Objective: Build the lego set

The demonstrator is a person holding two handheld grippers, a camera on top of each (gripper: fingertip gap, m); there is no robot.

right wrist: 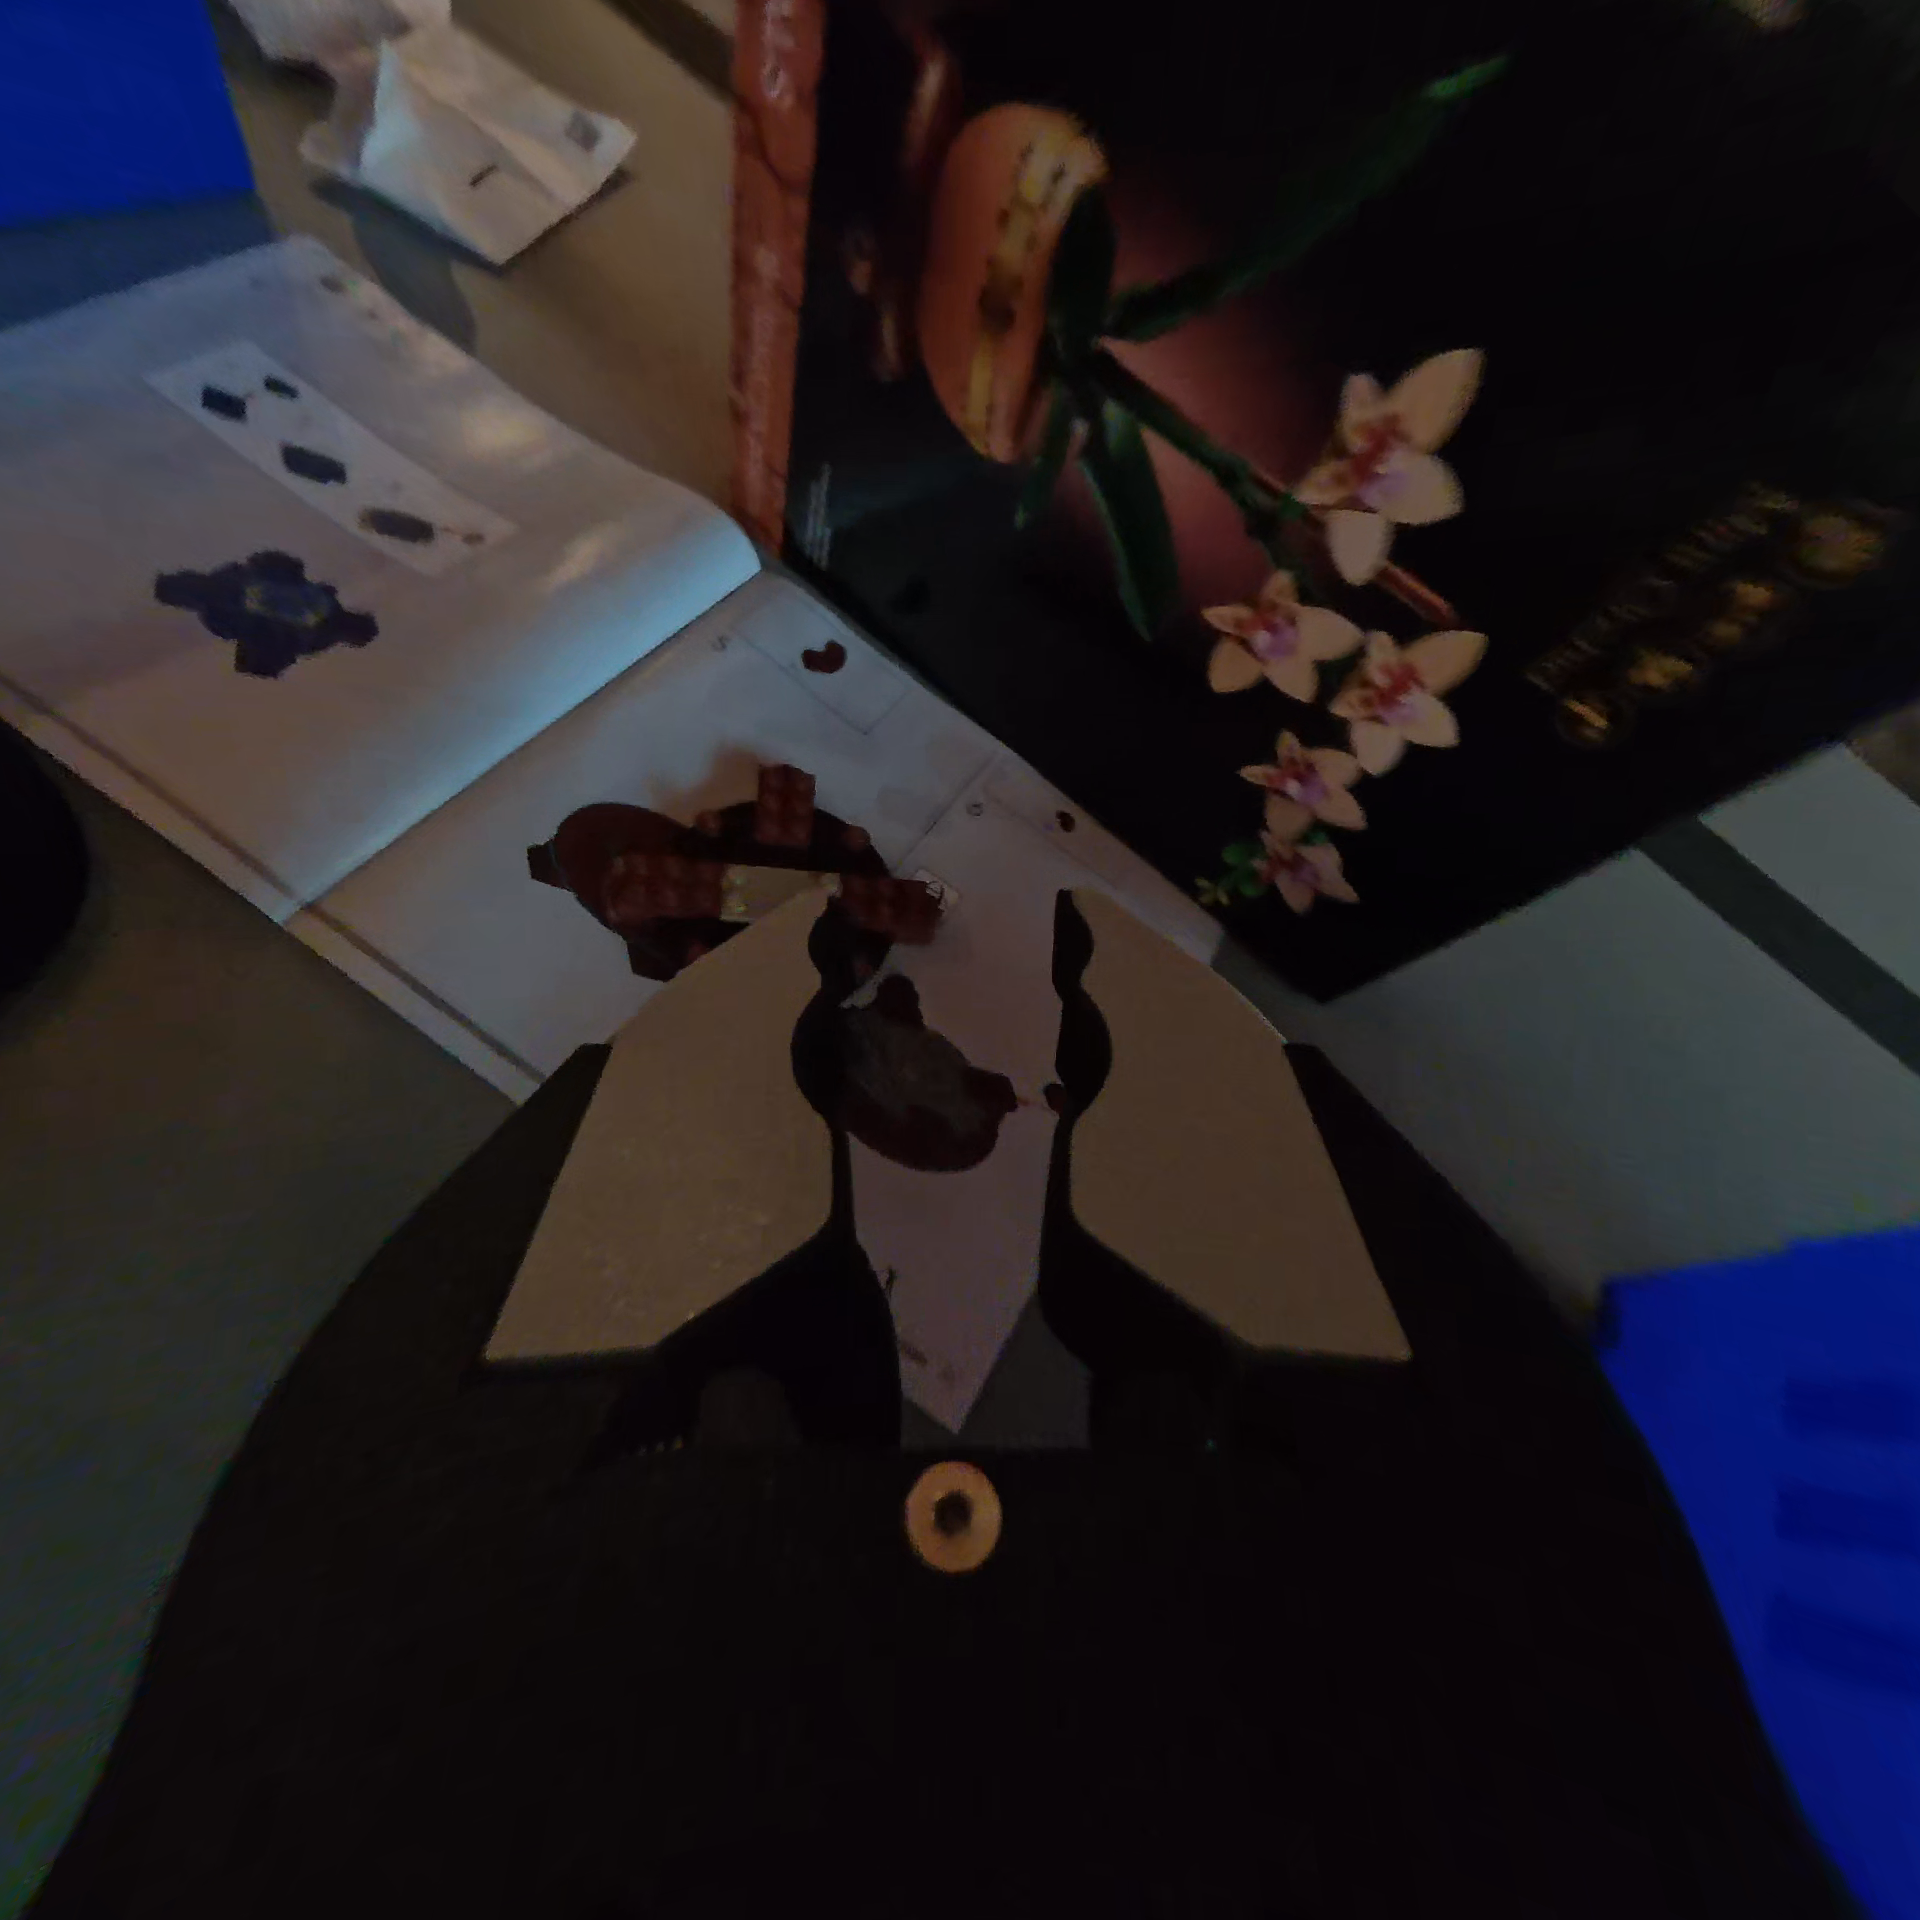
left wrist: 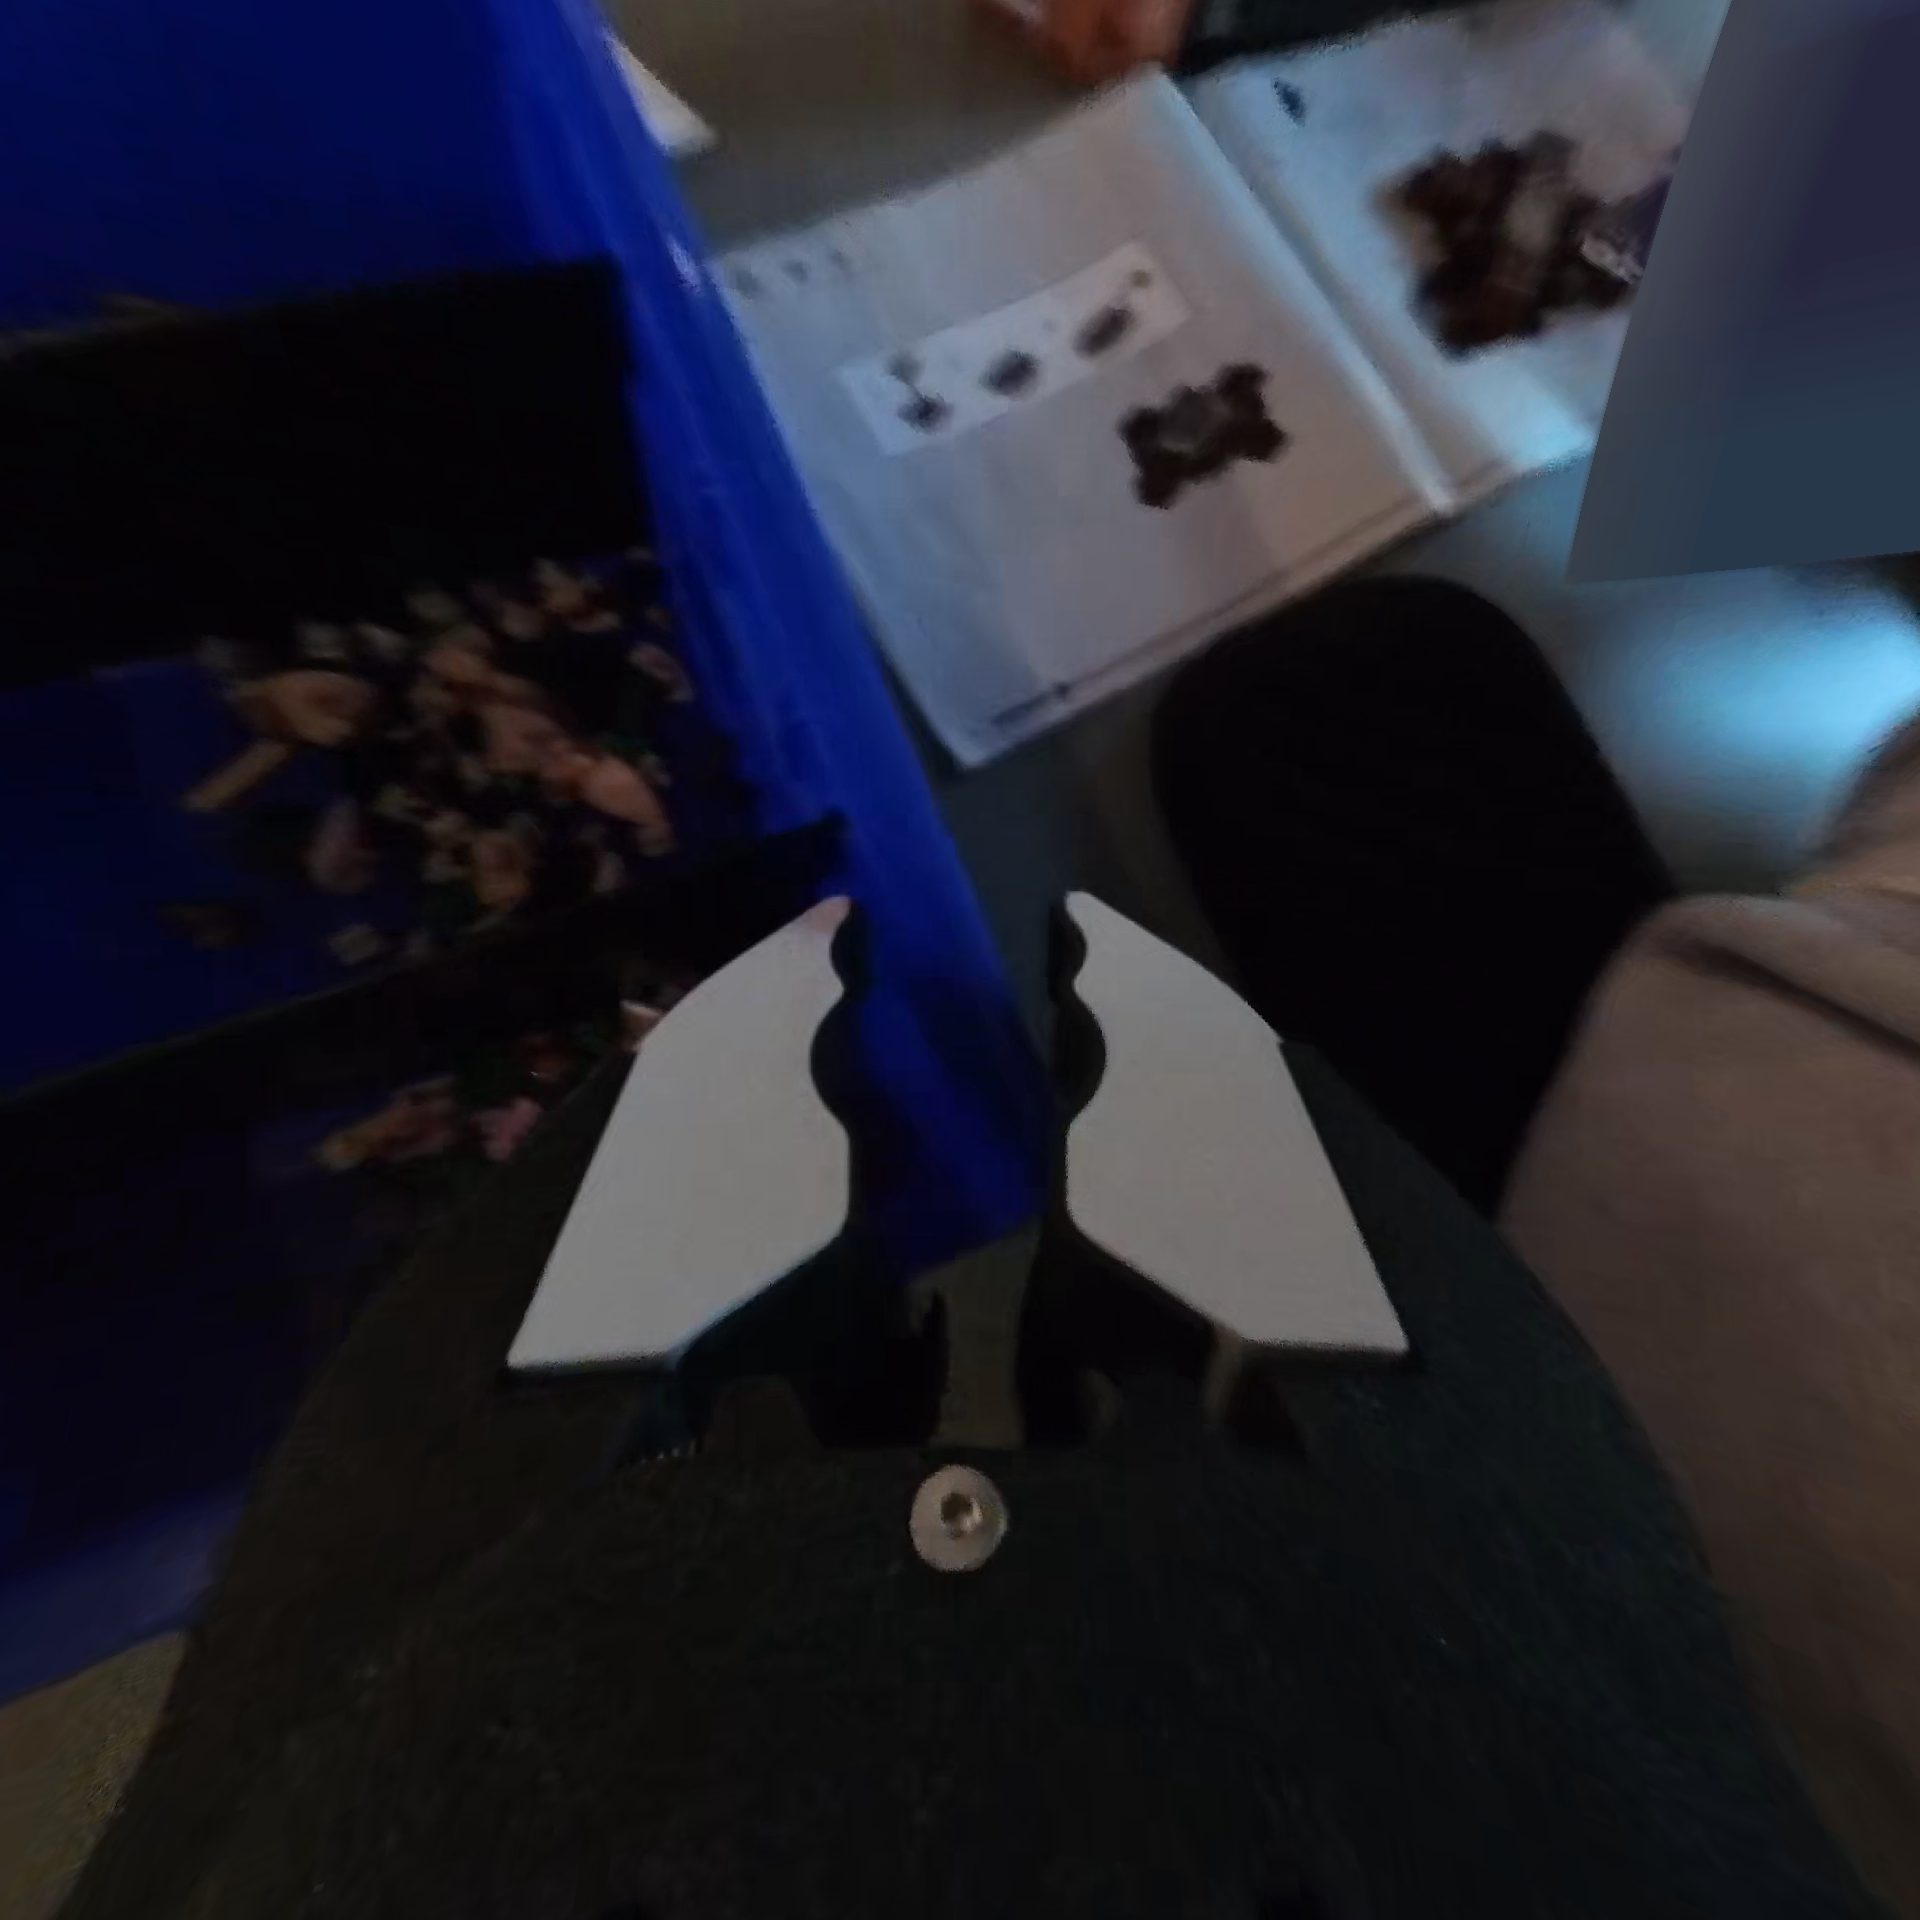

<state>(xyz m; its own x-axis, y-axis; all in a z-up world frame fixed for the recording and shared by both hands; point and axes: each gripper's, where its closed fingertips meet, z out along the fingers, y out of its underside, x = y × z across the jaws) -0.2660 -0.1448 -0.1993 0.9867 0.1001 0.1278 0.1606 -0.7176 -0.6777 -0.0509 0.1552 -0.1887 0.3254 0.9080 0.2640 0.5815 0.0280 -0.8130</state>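
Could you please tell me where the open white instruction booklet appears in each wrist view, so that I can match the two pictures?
Left wrist view: open white instruction booklet at upper centre-right, beside the blue plastic bin.
Right wrist view: booklet at left and centre, under the gripper tips.
Shared landmark: the dark reddish-brown brick assembly lying on the booklet's page.

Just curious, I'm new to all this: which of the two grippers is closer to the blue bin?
Left. The left gripper has the blue bin's wall between its fingers. The right gripper hovers over the open booklet instead.

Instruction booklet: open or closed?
Open. The booklet lies spread flat, two facing pages showing either side of the centre fold, brown brick pieces resting on it.
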